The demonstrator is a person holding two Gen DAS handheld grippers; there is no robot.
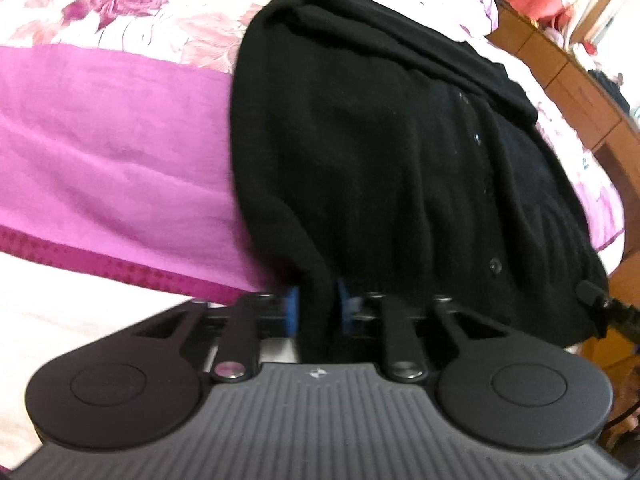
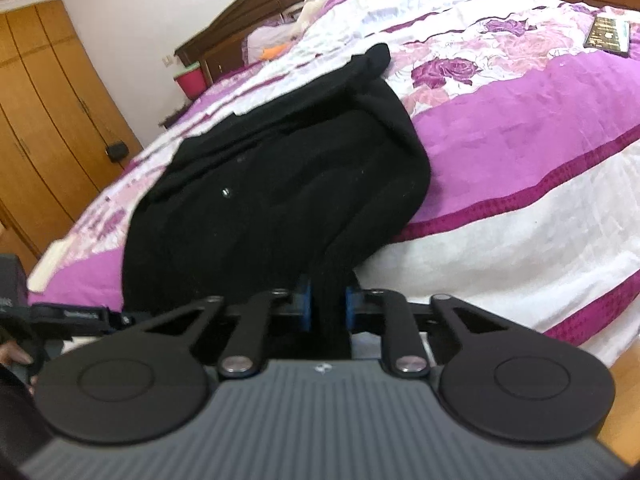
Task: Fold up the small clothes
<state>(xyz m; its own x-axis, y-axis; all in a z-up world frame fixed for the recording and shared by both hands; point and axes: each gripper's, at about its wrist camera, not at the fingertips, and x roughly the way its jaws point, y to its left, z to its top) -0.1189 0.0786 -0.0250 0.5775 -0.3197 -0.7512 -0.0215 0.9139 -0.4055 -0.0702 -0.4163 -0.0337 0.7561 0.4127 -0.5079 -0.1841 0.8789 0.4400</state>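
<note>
In the left wrist view, a bed has a soft cover with a plain purple band and a pale part printed with pink roses. On it lies a black cardigan, knitted and matte, with small round buttons in a row and loose folds. Its near hem hangs down into the left tongs, whose blue pads are closed narrow on the thick fabric. In the right wrist view, the same garment spreads over the cover, and the right tongs pinch another part of its hem. A flat dark rectangular object rests far right on the bed.
</note>
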